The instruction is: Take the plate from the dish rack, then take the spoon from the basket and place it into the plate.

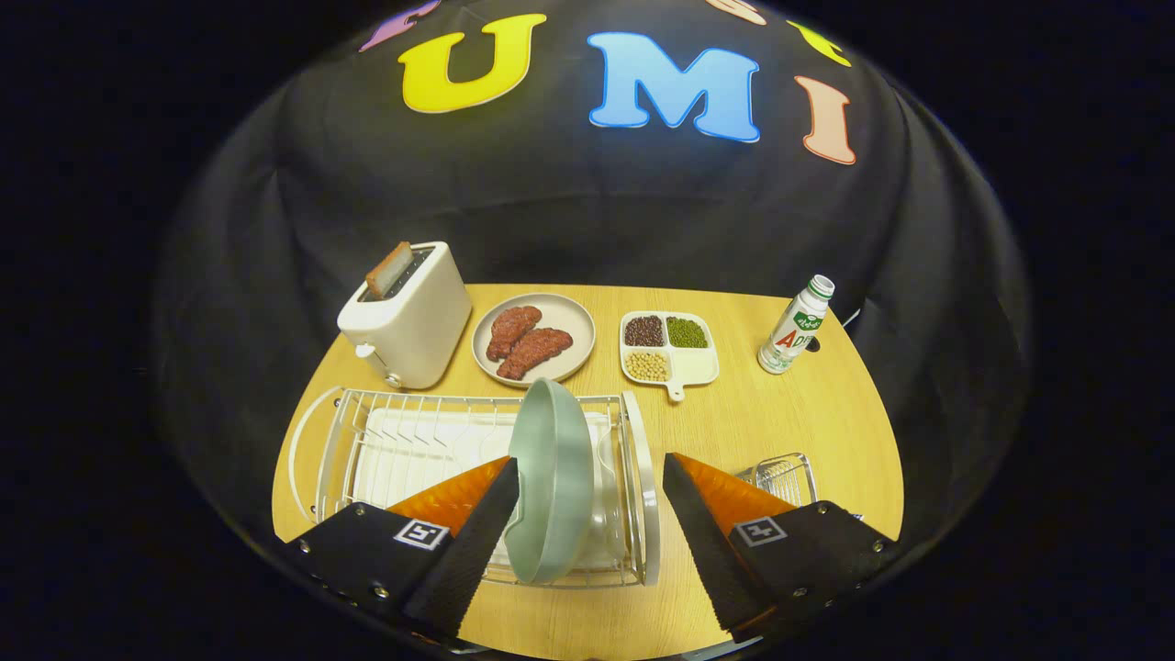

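A pale green plate (553, 477) stands on edge in the white wire dish rack (404, 441), at the rack's right end. My gripper (592, 487) is open, its fingers straddling the plate: the left finger touches or nearly touches the plate's left face, and the right finger stands well apart, beyond the rack's right rim. A small wire basket (782, 477) sits just past the right finger, partly hidden by it. I cannot make out a spoon in it.
On the wooden table (789, 413) beyond the rack stand a white toaster (408, 317) with a slice of bread, a round plate of meat (533, 340), a divided dish of beans (668, 346) and a small bottle (795, 326) at the far right.
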Action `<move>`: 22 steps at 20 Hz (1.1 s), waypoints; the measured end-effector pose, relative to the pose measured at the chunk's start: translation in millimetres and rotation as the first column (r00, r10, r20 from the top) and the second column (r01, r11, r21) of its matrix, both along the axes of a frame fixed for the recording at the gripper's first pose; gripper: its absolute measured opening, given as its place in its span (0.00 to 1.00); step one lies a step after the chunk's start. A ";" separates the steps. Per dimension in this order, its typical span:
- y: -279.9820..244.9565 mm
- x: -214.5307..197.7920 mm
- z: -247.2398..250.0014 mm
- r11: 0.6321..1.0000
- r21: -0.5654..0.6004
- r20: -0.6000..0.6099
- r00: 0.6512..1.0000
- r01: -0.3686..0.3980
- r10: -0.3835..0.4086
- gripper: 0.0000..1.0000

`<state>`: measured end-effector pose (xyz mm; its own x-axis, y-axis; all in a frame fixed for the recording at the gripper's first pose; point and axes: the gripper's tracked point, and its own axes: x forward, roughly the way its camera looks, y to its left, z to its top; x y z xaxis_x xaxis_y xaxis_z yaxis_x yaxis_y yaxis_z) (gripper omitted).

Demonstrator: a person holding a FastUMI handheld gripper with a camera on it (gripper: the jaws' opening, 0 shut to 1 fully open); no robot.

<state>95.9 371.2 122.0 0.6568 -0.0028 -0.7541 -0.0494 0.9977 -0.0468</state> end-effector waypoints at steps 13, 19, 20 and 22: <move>-0.3 13.5 -22.1 0.965 -0.260 -0.191 0.978 0.026 -0.078 0.12; 5.6 27.6 12.0 0.907 -0.419 -0.165 0.985 -0.026 -0.047 0.11; 5.4 31.0 16.8 0.904 -0.427 -0.152 0.987 -0.024 -0.045 0.11; 4.1 33.3 20.9 0.906 -0.424 -0.146 0.988 -0.019 -0.047 0.11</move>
<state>129.2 375.3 142.9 0.5343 -0.3515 -0.7687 -0.0751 0.8861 -0.4574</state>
